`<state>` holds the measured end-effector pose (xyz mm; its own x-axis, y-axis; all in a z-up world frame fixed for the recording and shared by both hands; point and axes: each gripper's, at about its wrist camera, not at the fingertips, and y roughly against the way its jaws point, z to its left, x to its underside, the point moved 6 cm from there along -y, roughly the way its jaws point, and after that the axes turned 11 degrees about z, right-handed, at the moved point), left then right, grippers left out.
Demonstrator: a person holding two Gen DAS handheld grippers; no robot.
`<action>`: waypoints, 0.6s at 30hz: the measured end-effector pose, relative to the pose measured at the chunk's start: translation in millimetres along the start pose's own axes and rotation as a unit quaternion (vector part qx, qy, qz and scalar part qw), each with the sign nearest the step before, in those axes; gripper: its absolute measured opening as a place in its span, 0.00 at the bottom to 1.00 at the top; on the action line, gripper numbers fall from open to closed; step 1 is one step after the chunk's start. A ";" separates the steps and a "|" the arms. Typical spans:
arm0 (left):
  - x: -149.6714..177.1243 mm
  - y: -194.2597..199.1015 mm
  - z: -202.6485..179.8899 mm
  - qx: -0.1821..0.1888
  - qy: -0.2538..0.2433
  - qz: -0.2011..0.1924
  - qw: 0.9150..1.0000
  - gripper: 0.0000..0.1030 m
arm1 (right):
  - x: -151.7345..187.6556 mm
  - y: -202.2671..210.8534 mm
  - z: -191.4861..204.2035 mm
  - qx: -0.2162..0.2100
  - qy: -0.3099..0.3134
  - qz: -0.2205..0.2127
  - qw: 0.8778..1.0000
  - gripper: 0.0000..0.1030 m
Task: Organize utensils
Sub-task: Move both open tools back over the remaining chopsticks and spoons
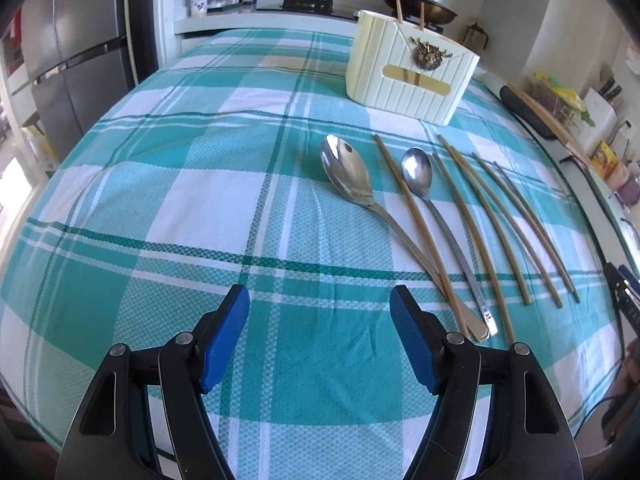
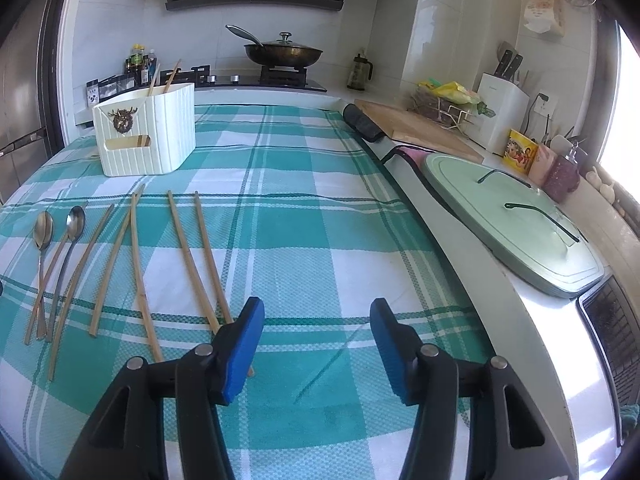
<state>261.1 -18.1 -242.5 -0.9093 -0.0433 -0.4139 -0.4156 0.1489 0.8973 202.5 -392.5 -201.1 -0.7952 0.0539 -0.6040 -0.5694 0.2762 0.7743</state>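
On the teal checked cloth (image 1: 200,200) lie a large spoon (image 1: 348,176), a smaller spoon (image 1: 418,172) and several bamboo chopsticks (image 1: 480,220), side by side. Behind them stands a cream utensil holder (image 1: 408,76) with two chopsticks (image 1: 399,8) upright in it. My left gripper (image 1: 320,304) hovers open over bare cloth, left of the spoon handles. In the right wrist view, the right gripper (image 2: 318,316) is open with nothing between its fingers. Its left fingertip (image 2: 250,320) overlaps the near ends of the rightmost chopsticks (image 2: 192,264). The spoons (image 2: 43,228) and the holder (image 2: 148,132) lie further left.
A lidded pan (image 2: 284,54) sits on the stove behind the table. To the right are a pale green board (image 2: 512,224), a wooden cutting board (image 2: 416,124) and a knife block (image 2: 504,108). A fridge (image 1: 80,60) stands at the left.
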 end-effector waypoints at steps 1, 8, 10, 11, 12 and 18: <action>0.0 -0.1 0.1 0.000 0.000 0.000 1.000 0.72 | 0.1 -0.1 -0.2 0.001 0.000 0.000 1.000 0.55; 1.9 -5.6 0.2 0.004 0.014 0.010 1.000 0.72 | 2.3 -0.6 -0.2 -0.004 -0.002 0.000 1.000 0.55; 2.2 -7.7 0.9 0.011 0.025 0.014 1.000 0.73 | 3.0 -1.8 1.2 -0.010 -0.002 0.002 1.000 0.55; 1.7 -9.0 1.0 0.015 0.031 0.016 0.999 0.73 | 3.1 -2.3 2.6 -0.012 -0.002 0.003 1.000 0.55; 0.2 -10.5 0.5 0.019 0.037 0.018 0.999 0.73 | 3.3 -2.7 4.1 -0.015 -0.001 0.004 1.000 0.55; -25.6 -18.9 -14.3 0.039 0.063 0.011 0.997 0.73 | 3.2 -1.3 16.3 -0.027 0.011 0.001 1.000 0.55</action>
<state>292.0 -33.9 -246.6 -0.9161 -0.1630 -0.3662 -0.3960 0.2266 0.8898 204.0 -377.1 -207.2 -0.8000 0.0330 -0.5990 -0.5781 0.2245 0.7845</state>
